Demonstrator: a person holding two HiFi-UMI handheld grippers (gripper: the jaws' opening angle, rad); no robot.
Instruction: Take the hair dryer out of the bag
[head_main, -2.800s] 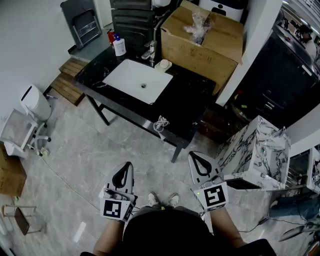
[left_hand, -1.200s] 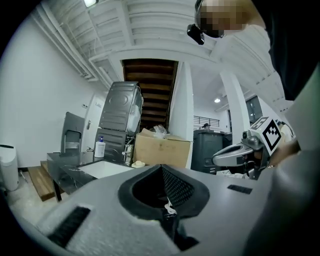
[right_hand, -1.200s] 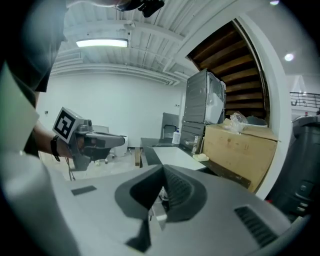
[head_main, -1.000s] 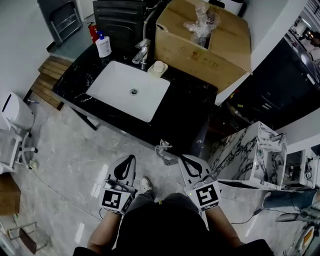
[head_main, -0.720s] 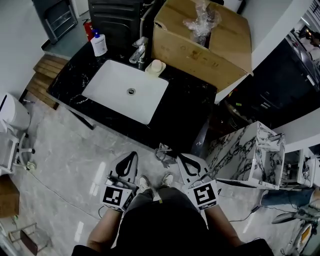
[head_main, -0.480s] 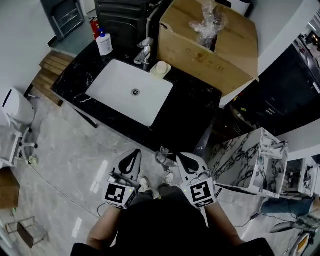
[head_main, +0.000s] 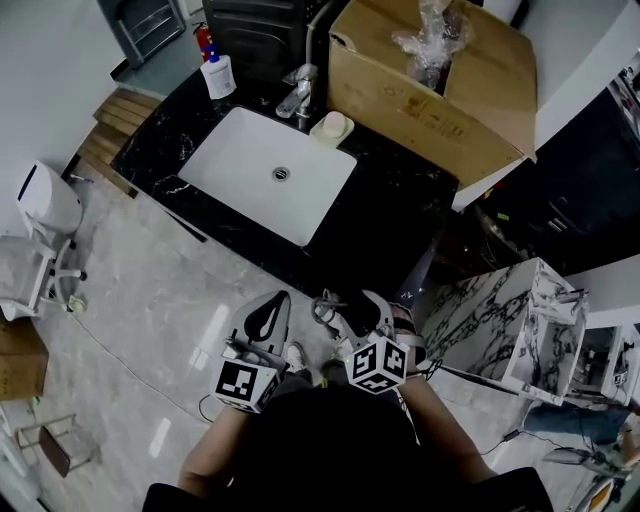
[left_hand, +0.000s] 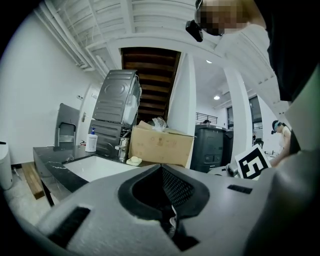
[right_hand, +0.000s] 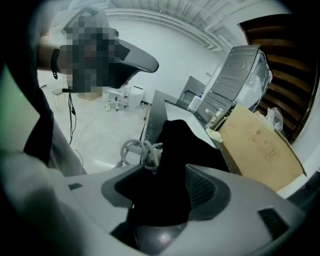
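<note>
Now your right gripper (head_main: 368, 308) has just been opening its fingers, and they stand wide apart around the black bag (right_hand: 172, 165) with its white cord (right_hand: 142, 150), by the tabletop's (head_main: 390, 215) near edge. Your left gripper (head_main: 272, 312) has its fingers pressed together, empty. Maybe the hair dryer hides inside the bag.

Black marble counter (head_main: 395, 215) with white sink (head_main: 268, 172), soap bottle (head_main: 217, 75) and cardboard box (head_main: 440, 80). At near edge, coiled pale cord (head_main: 328, 305), just beside right gripper (head_main: 358, 303), tipped down, jaws just opening, contents unclear from above. Left gripper (head_main: 275, 305) over grey floor (head_main: 150, 300), jaws together.
</note>
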